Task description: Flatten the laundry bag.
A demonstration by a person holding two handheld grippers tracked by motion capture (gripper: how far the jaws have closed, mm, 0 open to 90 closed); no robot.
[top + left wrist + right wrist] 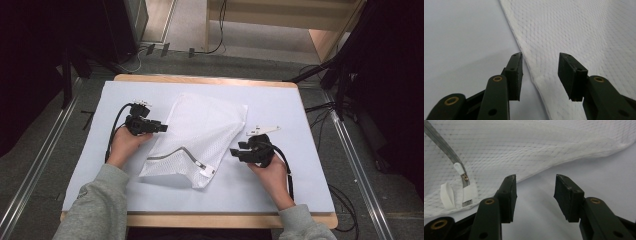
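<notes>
Mesh bag point(196, 137) lies flat between left tongs point(162, 127) and right tongs point(235, 152).

The high view looked forward and down from above the person's side of the surface point(280, 100), taking in the whole white mesh laundry bag point(200, 135) from well off. The left gripper view sat low and close at that bag's left edge point(574, 30), facing across it. The right gripper view sat equally close at the bag's right edge, facing its grey zipper point(446, 150). All three views shared the bag.
</notes>
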